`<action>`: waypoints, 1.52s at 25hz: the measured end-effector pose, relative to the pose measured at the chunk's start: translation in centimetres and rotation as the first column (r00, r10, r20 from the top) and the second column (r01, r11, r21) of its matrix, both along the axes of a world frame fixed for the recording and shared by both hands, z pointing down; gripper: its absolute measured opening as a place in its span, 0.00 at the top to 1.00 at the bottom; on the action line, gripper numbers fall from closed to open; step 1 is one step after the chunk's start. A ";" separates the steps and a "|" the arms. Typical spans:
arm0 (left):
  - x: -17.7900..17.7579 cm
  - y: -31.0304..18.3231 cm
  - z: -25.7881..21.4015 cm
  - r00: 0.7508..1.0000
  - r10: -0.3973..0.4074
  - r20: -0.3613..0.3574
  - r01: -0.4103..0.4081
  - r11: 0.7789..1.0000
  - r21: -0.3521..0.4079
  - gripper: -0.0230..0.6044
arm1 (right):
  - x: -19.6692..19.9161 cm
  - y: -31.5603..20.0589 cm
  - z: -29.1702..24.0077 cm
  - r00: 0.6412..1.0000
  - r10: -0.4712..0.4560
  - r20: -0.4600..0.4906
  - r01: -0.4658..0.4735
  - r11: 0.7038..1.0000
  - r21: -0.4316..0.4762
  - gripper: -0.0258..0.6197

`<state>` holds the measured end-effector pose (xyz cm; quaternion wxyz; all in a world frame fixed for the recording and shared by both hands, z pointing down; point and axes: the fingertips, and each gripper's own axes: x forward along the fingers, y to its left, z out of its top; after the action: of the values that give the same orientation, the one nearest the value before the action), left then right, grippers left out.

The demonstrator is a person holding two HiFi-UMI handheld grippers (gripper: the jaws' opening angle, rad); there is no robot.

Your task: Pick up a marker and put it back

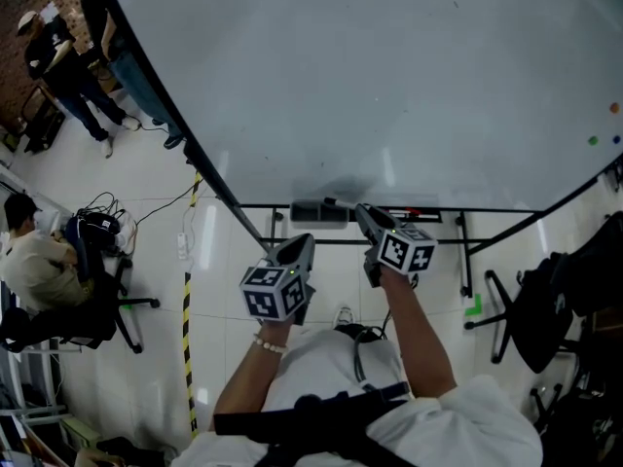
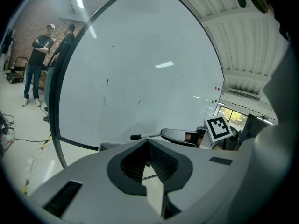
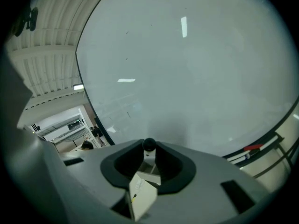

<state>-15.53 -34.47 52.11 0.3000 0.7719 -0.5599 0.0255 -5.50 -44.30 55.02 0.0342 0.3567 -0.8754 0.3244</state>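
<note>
Nearest the head camera was the person's white shirt (image 1: 428,426), with both forearms reaching away toward the whiteboard (image 1: 389,76).

The left gripper (image 1: 300,243) was closed with nothing between its jaws. It was held low and left of the work, apparently idle and parked out of the way.

The right gripper (image 1: 362,214) was clamped on a marker (image 2: 145,136). Its own view showed the black cap end-on between the pads. The left gripper view showed the barrel projecting from the jaw tips, in line with the gripper and pointing left.

The marker hung just above the ledge (image 1: 448,212) at the board's lower edge, near a grey block (image 1: 319,212) (eraser or holder, could not tell). No contact could be confirmed. A red marker (image 3: 252,147) lay on the ledge further right.

Judgement:
- **Stage:** this was the put-back stage, with the release not yet made.
- **Hold:** the near-level hold suited laying the marker lengthwise on the narrow ledge.
- **Risk:** the marker could roll off if let go short of the ledge.
</note>
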 end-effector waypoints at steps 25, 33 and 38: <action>-0.7 -0.5 2.7 1.000 -0.004 0.029 0.007 0.997 -0.074 0.98 | -1.4 -1.7 8.8 0.996 0.007 -0.091 -0.020 0.989 -0.144 0.83; -0.6 -0.3 2.6 1.000 0.001 0.025 0.001 0.997 -0.072 0.98 | -1.0 -1.5 10.1 0.991 0.018 -0.129 -0.038 0.988 -0.149 0.79; -0.2 0.0 2.4 1.000 0.011 0.024 -0.009 0.998 -0.064 0.98 | -0.5 -1.2 10.6 0.988 0.019 -0.151 -0.043 0.986 -0.160 0.78</action>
<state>-15.73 -34.49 54.52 0.3174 0.7644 -0.5587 0.0543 -6.03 -45.48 65.64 0.1233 0.3894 -0.8354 0.3677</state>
